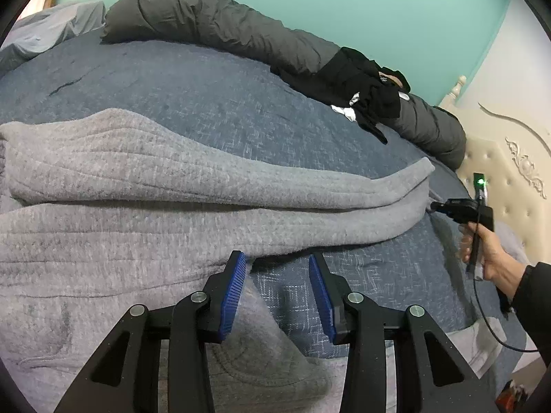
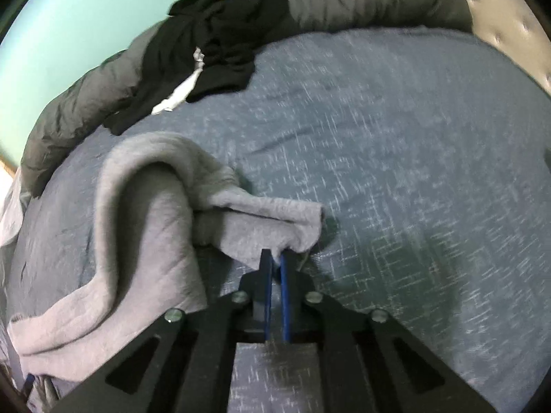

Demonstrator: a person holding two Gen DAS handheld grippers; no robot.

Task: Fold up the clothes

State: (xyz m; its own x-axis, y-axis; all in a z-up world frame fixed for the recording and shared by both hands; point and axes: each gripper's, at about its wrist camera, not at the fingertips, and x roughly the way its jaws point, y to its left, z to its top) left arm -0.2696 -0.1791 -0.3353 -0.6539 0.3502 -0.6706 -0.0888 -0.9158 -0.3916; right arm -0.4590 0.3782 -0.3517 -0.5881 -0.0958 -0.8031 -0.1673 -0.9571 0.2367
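Observation:
A grey knit sweater (image 1: 144, 206) lies spread across the blue bedspread (image 1: 213, 103), one long sleeve (image 1: 344, 192) reaching to the right. My left gripper (image 1: 277, 257) hovers over the sweater's lower edge with its jaws open; its blue pads (image 1: 234, 296) press on nothing, and grey fabric and bedspread show between them. At the sleeve's far end, a hand (image 1: 489, 254) holds my right gripper (image 1: 433, 206). In the right wrist view the right gripper (image 2: 275, 258) is shut on the sleeve cuff (image 2: 275, 227), which is drawn up off the bedspread (image 2: 413, 172).
A pile of black clothes (image 1: 361, 93) with a white piece lies on a rolled dark grey duvet (image 1: 213, 27) along the bed's far edge. A cream tufted headboard (image 1: 499, 172) stands at the right and a teal wall (image 1: 344, 0) behind. A pale pillow (image 1: 51, 31) is at the far left.

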